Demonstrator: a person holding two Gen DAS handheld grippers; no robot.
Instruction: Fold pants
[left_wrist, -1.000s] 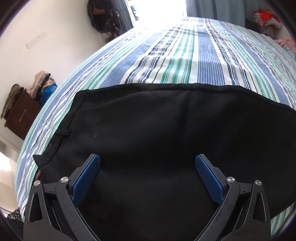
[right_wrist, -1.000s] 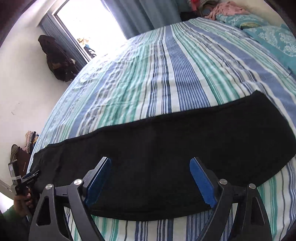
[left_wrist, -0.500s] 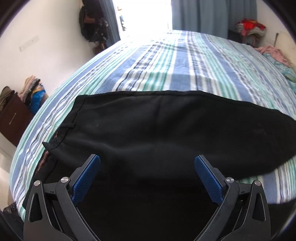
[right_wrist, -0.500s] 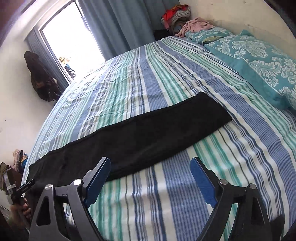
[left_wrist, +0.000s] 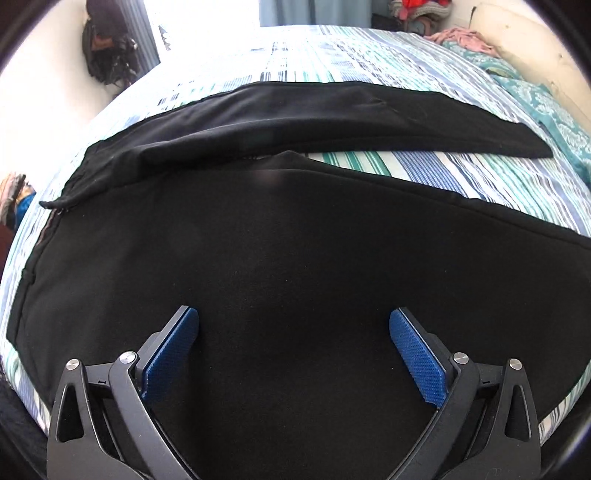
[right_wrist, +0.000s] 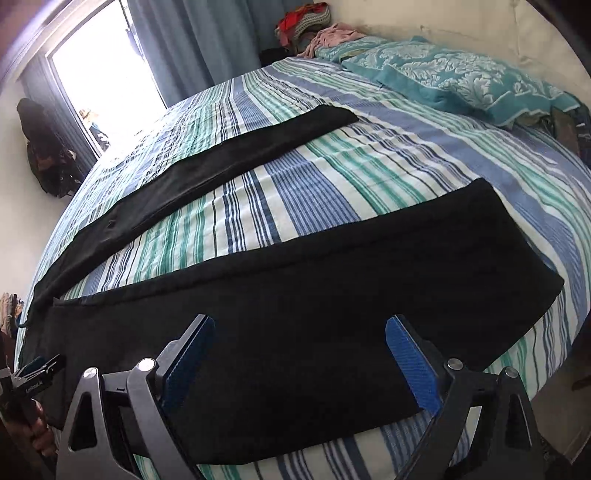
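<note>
Black pants (left_wrist: 295, 240) lie spread flat on the striped bed, legs apart in a V. In the left wrist view the near leg fills the foreground and the far leg (left_wrist: 369, 118) runs right behind it; the waistband (left_wrist: 55, 206) is at the left. My left gripper (left_wrist: 293, 347) is open and empty above the near leg. In the right wrist view the near leg (right_wrist: 332, 295) lies under my open, empty right gripper (right_wrist: 299, 354); the far leg (right_wrist: 221, 166) stretches away at the upper left. The left gripper (right_wrist: 37, 373) shows at the left edge.
Striped blue, green and white bedsheet (right_wrist: 369, 166) covers the bed. Teal patterned pillows (right_wrist: 461, 81) lie at the head, with a pile of clothes (right_wrist: 317, 26) behind. A bright window (right_wrist: 103, 74) and curtains are beyond. A dark bag (left_wrist: 107, 55) hangs on the wall.
Both grippers have pulled back and risen. The second, near leg has come into both views, so the pants now show spread in a V.
</note>
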